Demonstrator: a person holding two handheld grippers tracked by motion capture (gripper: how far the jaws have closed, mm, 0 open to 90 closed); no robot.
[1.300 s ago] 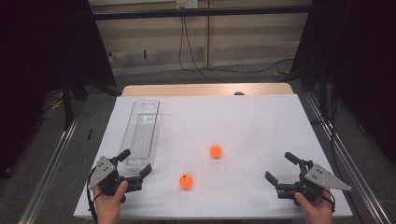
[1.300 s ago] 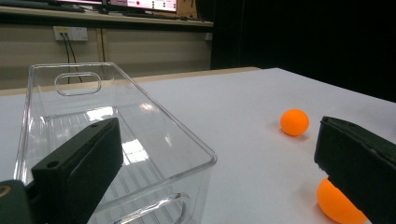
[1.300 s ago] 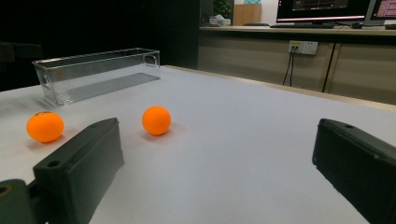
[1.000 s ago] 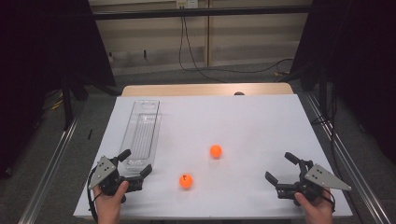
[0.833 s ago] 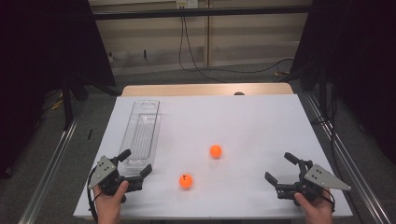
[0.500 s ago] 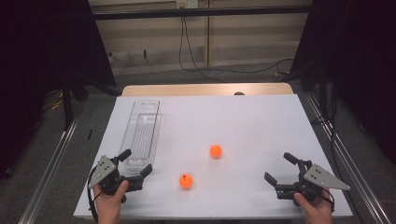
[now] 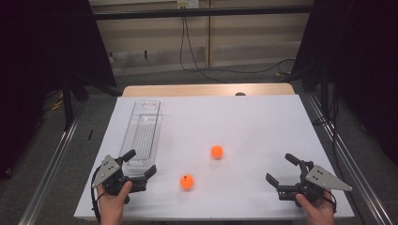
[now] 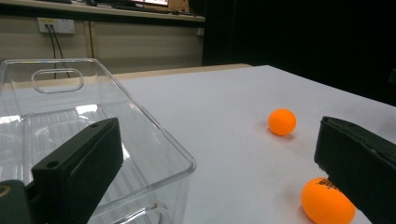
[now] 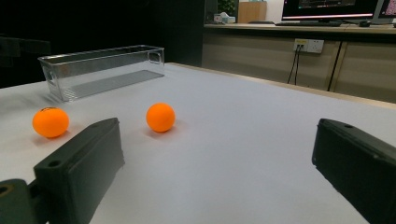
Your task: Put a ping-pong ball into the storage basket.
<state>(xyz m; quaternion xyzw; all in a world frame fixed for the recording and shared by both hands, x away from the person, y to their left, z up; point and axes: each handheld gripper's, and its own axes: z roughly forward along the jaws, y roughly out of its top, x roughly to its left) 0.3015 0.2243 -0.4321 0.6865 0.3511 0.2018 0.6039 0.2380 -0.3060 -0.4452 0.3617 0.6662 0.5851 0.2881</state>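
Two orange balls lie on the white table (image 7: 244, 117). The nearer ball (image 7: 187, 181) (image 8: 327, 201) (image 9: 50, 122) has a dark mark on it; the other ball (image 7: 216, 151) (image 8: 282, 122) (image 9: 160, 116) is farther in. A long clear plastic bin (image 7: 143, 133) (image 8: 70, 135) (image 9: 100, 70) lies at the left, empty. My left gripper (image 7: 140, 165) (image 8: 219, 172) is open at the bin's near end, left of the marked ball. My right gripper (image 7: 281, 168) (image 9: 219, 172) is open at the front right, with nothing between its fingers.
A wooden board (image 7: 206, 90) runs along the table's far edge. Metal rails (image 7: 51, 164) flank both sides. Cables (image 7: 197, 56) lie on the floor behind. In the right gripper view, a desk with monitors (image 9: 336, 9) stands beyond the table.
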